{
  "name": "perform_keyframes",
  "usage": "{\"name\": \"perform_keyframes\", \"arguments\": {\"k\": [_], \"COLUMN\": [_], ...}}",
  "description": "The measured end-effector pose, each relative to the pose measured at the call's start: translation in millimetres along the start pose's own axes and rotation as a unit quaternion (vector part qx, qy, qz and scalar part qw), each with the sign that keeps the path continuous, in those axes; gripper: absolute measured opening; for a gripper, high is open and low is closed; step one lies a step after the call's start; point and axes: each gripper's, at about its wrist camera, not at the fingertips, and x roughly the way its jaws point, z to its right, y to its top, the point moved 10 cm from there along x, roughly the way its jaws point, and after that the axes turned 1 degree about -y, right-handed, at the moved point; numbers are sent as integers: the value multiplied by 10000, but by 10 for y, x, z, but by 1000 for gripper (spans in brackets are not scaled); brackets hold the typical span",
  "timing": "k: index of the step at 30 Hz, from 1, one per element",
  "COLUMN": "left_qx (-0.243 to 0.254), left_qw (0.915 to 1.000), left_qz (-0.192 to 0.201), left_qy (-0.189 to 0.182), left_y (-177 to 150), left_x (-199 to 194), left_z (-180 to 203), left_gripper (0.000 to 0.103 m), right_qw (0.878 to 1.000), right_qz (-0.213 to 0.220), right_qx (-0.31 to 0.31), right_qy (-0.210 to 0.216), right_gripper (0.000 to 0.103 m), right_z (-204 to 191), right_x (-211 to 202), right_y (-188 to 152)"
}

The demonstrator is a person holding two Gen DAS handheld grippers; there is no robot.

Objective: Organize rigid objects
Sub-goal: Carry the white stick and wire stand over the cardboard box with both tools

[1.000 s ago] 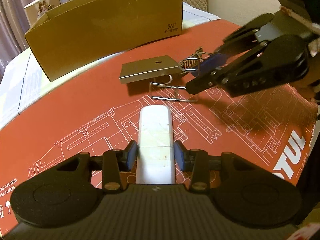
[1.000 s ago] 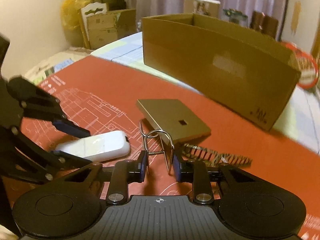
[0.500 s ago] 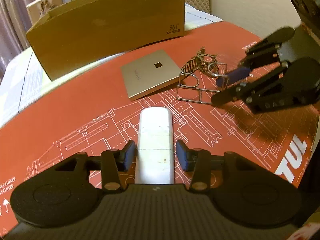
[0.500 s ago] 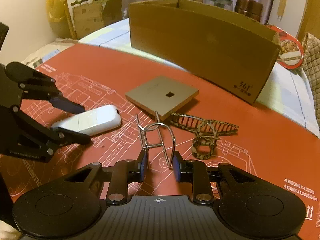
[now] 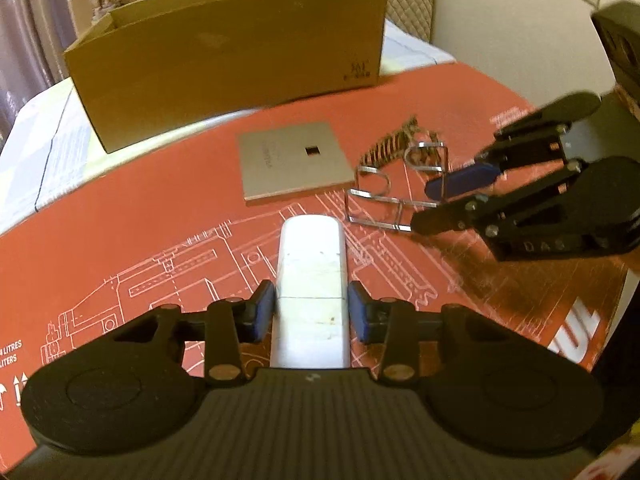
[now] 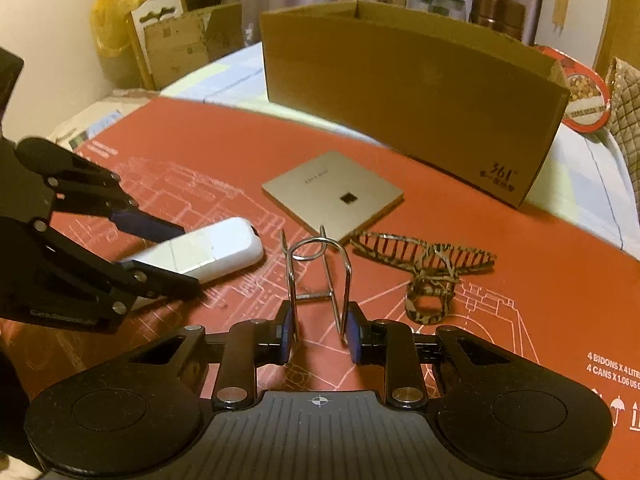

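My left gripper (image 5: pixel 311 314) is closing its jaws on a white oblong device (image 5: pixel 312 264) that lies on the red printed mat (image 5: pixel 140 220), and both pads touch its sides. In the right wrist view my right gripper (image 6: pixel 320 334) is shut on a bent metal wire stand (image 6: pixel 320 240), which is held upright. The left gripper (image 6: pixel 182 258) and the white device (image 6: pixel 216 248) show to its left. A flat grey square box (image 6: pixel 332 196) lies beyond the stand. An animal-print hair clip (image 6: pixel 428 256) lies to the right of it.
An open cardboard box (image 6: pixel 412 92) stands across the back of the mat. Behind it are a round red tin (image 6: pixel 584 92), jars and a small carton. Stacked cartons (image 6: pixel 180 48) and a yellow bag stand by the wall at the left.
My right gripper drew the wire stand back from the grey box, which was propped on one edge and now lies flat. The left jaws eased off the white device, then closed on it again.
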Motion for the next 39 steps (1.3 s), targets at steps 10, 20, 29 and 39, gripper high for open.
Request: {"name": "perform_keyframes", "arguments": {"k": [10, 20, 29, 39], "left_qx": [-337, -570, -743, -736], "left_qw": [9990, 9951, 9879, 9778], "left_qz": [304, 733, 1255, 1880], "left_qy": [43, 332, 533, 556], "left_y": [219, 577, 1190, 2184], "left_x": [-57, -211, -391, -393], "left_z": [-122, -270, -422, -652], "left_gripper": [34, 34, 34, 35], "right_qw": [9997, 9963, 9858, 9663], "right_qz": [223, 781, 1495, 2115], "right_qx": [86, 295, 623, 1136], "right_qy": [-37, -186, -433, -926], "right_gripper": [23, 23, 23, 23], "right_z": [26, 117, 373, 878], "right_x": [-102, -379, -668, -780], "right_y": [114, 422, 1013, 1760]}}
